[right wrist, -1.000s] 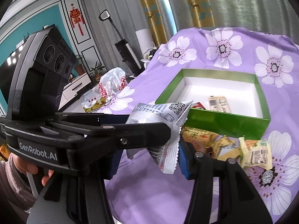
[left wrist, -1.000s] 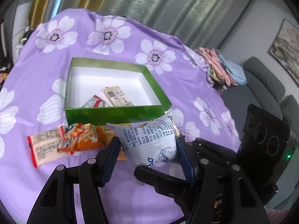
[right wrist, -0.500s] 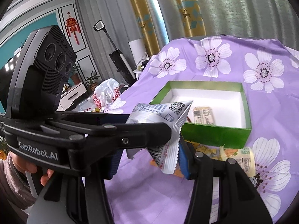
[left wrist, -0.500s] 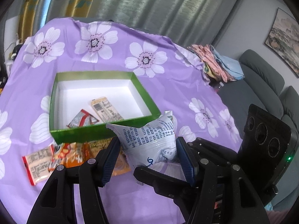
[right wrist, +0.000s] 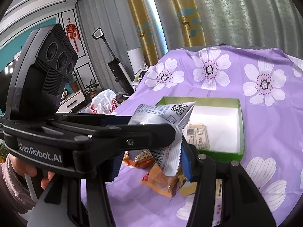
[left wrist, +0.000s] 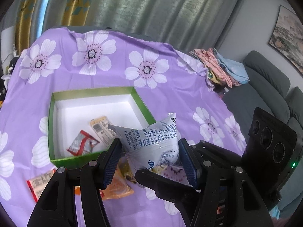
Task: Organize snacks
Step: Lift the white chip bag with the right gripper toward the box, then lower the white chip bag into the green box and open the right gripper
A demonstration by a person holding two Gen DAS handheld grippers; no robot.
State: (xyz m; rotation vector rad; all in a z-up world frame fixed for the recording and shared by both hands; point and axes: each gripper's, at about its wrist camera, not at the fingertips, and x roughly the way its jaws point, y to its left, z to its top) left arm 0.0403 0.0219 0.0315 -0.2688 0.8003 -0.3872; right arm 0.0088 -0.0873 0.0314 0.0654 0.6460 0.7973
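The white puffy plastic snack packet printed with small text hangs in the air above the near right corner of the green cardboard box with a white inside. The left gripper holds it: its blue pads press the two sides of the packet.

The step in hand seems to be carrying this packet to the box. A red-and-silver wrapper and a beige flat bar packet lie already inside. The next move probably calls for going a little farther and to the left, over the white floor, and then opening the jaws. Several orange and yellow packets wait on the purple flowered cloth, near to the box.

The right wrist view shows the crimped lower end of the packet inside the right gripper. Its jaws stand medium wide, but one pad is hidden, so I cannot tell if they grip. This view shows also the person's left hand and a white plastic bag beyond the table's left edge. Only the left wrist view shows the folded clothes at the far right.
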